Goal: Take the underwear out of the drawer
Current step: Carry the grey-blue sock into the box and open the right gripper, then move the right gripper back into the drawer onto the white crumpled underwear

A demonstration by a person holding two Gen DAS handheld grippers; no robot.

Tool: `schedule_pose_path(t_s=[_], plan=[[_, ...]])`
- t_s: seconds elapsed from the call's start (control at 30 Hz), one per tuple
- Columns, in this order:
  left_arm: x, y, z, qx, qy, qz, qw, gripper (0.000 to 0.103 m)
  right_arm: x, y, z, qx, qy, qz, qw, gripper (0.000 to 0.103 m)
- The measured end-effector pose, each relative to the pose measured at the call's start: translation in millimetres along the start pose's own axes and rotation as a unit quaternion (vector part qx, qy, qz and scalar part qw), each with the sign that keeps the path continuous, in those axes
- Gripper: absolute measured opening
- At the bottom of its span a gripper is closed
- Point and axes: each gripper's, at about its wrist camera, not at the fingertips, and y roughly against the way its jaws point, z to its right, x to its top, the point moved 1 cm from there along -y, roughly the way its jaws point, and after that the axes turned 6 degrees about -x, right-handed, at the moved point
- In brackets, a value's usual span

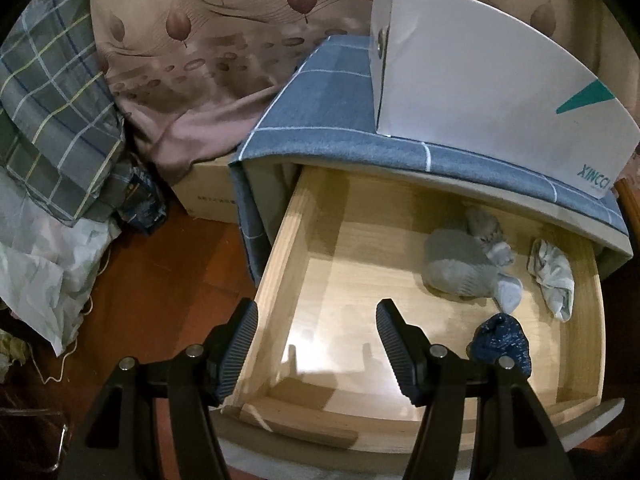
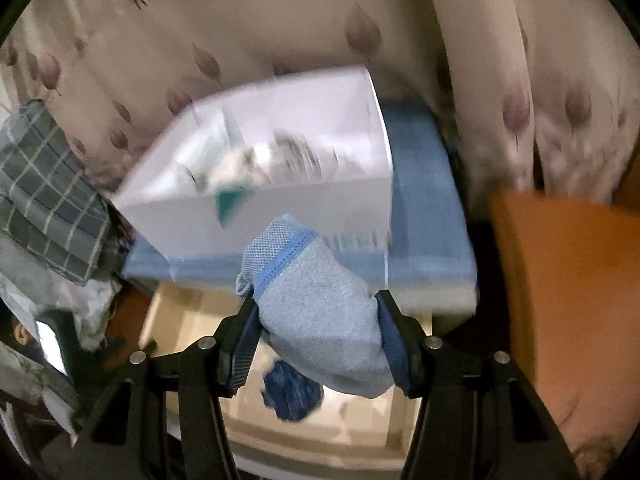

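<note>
My right gripper [image 2: 316,308] is shut on a rolled light-blue piece of underwear [image 2: 316,304] with a brighter blue seam, held in the air above the open wooden drawer [image 2: 188,316]. Below it in the drawer lies a dark blue speckled bundle [image 2: 292,396]. In the left wrist view my left gripper [image 1: 316,320] stands open over the drawer's [image 1: 316,264] front left corner, nothing between its fingers. Inside the drawer lie a grey rolled garment [image 1: 460,268], a pale crumpled piece [image 1: 554,276] and the dark blue speckled bundle [image 1: 504,340].
A white cardboard box [image 1: 480,80] stands on the blue checked cloth [image 1: 332,120] covering the cabinet top. A leaf-print curtain [image 1: 208,40] hangs behind. Plaid bedding [image 1: 56,120] and bags pile up at left on the dark red floor [image 1: 160,300]. An orange surface [image 2: 560,280] is at right.
</note>
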Motion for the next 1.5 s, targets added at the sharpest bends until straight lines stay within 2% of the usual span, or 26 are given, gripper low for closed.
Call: schedule_pose_path(t_s=[0.13, 0.27, 0.4, 0.5, 0.77, 0.97, 1.1, 1.2, 1.33, 1.5], plan=[[0.2, -0.1, -1.2, -0.001, 0.001, 0.001, 1.0, 0.063, 48.8, 22.7, -15.0, 0.001, 0.02, 0.038, 0.999, 0.053], [0.5, -0.3, -2.8, -0.001, 0.004, 0.0, 1.0, 0.063, 86.9, 25.6, -26.1, -0.004, 0.034, 0.059, 0.998, 0.053], [1.7, -0.9, -5.4, -0.001, 0.012, 0.0, 0.9999, 0.063, 116.2, 3.2, -37.3, -0.019, 0.054, 0.051, 0.997, 0.053], [2.0, -1.1, -6.3, -0.003, 0.014, 0.0, 0.9999, 0.063, 124.8, -23.8, -40.2, -0.029, 0.06, 0.031, 0.997, 0.053], [2.2, -1.4, -6.1, -0.005, 0.014, 0.001, 0.9999, 0.063, 109.3, -93.7, -43.8, -0.037, 0.066, -0.031, 0.997, 0.053], [2.4, -3.9, -2.0, -0.004, 0.008, -0.002, 1.0, 0.063, 96.9, -113.7, -45.9, -0.029, 0.071, -0.057, 0.995, 0.059], [2.1, -4.4, -1.2, -0.003, 0.007, -0.002, 1.0, 0.063, 99.0, -103.0, -47.0, -0.028, 0.071, -0.047, 0.996, 0.07], [1.8, -4.8, -1.9, -0.003, 0.009, -0.003, 1.0, 0.063, 100.6, -80.3, -42.9, -0.018, 0.064, -0.022, 0.998, 0.075], [1.5, -5.0, -3.7, -0.002, 0.012, -0.006, 0.9999, 0.063, 90.2, -45.1, -35.2, -0.003, 0.069, 0.002, 0.998, 0.075], [1.4, -5.5, -6.3, 0.001, 0.018, -0.008, 0.9998, 0.063, 48.6, -10.8, -20.9, 0.005, 0.089, 0.009, 0.996, 0.073]])
